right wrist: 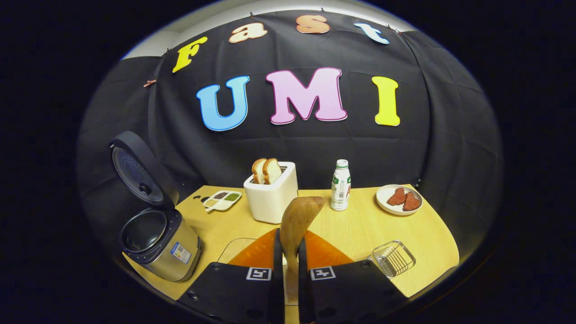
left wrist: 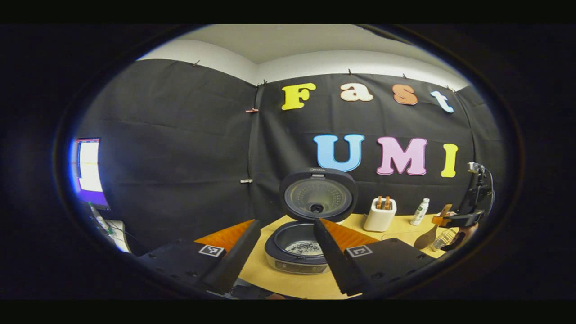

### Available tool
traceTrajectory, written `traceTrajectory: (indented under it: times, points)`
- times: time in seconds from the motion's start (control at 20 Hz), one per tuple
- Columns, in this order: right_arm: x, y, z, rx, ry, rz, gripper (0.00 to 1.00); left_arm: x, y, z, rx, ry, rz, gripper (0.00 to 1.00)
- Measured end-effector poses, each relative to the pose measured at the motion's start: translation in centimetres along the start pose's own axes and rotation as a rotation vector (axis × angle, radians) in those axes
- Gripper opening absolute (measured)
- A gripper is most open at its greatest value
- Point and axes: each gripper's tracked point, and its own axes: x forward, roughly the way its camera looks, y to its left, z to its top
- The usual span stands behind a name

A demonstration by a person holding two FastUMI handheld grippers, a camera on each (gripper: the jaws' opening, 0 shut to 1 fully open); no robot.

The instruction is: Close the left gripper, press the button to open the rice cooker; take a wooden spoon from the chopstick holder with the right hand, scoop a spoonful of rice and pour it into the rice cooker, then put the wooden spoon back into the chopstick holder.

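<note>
The right claw [right wrist: 288,252] is clamped on the handle of the flat-bladed wooden spoon [right wrist: 298,220], both fingers pressing it; the blade rises toward twelve o'clock from the fingertips, above the pale wooden tabletop [right wrist: 360,229]. Seen from the right gripper view, the dark round rice cooker with a metal body [right wrist: 159,245] stands at nine o'clock of that claw, lid raised, well apart from the spoon. A white toaster with two bread slices [right wrist: 271,191] sits just beyond the blade.

In the left gripper view, the left claw [left wrist: 288,243] is spread wide and grips nothing. The open rice cooker sits between its fingers at twelve o'clock, with dark grains in the pot [left wrist: 302,246]. The right claw with the spoon appears at three o'clock.
</note>
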Motion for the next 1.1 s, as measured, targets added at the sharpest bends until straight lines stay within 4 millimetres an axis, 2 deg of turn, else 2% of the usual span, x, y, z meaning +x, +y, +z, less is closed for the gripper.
traceTrajectory:
  times: [0.4,0.45,0.5,0.55,0.6,0.8,1.1]
  points:
    - [3.3,2.6,-5.0,0.032,0.098,-0.039,0.16,2.5,2.0,-0.3,0.034,0.012,-0.030,0.83]
    - [3.4,3.0,-5.1,0.035,0.097,-0.044,0.12,2.8,2.2,-0.4,0.034,0.016,-0.033,0.83]
    - [3.5,3.5,-5.1,0.036,0.095,-0.045,0.17,3.0,2.5,-0.6,0.033,0.021,-0.034,0.83]
    - [3.5,4.1,-5.3,0.040,0.101,-0.038,0.12,3.2,2.7,-0.7,0.031,0.022,-0.034,0.83]
    - [3.3,4.9,-5.7,0.059,0.107,-0.026,0.17,3.3,2.9,-0.7,0.029,0.023,-0.035,0.83]
    - [2.6,7.1,-5.8,0.146,0.117,0.014,0.16,4.0,3.6,-1.2,0.062,0.030,-0.037,0.83]
    - [1.8,7.4,-5.6,0.303,0.134,0.026,0.16,3.9,3.8,-1.2,0.058,0.030,-0.047,0.83]
